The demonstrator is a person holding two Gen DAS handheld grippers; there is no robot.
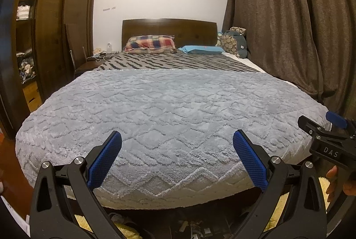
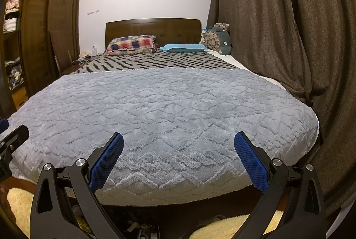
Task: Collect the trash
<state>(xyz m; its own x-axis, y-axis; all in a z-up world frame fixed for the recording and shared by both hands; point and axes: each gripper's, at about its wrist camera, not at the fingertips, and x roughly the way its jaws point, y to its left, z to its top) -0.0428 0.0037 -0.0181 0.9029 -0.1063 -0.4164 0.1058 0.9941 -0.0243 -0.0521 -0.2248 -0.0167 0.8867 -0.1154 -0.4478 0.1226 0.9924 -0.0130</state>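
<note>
My left gripper (image 1: 177,135) is open, its blue pads wide apart with nothing between them, held over the foot of a bed covered by a fluffy grey blanket (image 1: 173,110). My right gripper (image 2: 179,135) is also open and empty over the same blanket (image 2: 169,105). Small scattered bits (image 1: 187,227) lie on the dark floor below the bed's foot edge, and they show in the right wrist view too (image 2: 138,227); they are too small to identify. The right gripper (image 1: 318,120) enters the left wrist view at the right edge. The left gripper (image 2: 12,127) shows at the right wrist view's left edge.
A striped cover (image 1: 178,62), a plaid pillow (image 1: 150,43), a blue pillow (image 1: 201,49) and stuffed toys (image 1: 234,42) lie toward the headboard. Brown curtains (image 1: 289,27) hang at the right, and a wooden wardrobe (image 1: 55,16) stands at the left. A yellow fluffy rug (image 2: 222,227) lies on the floor.
</note>
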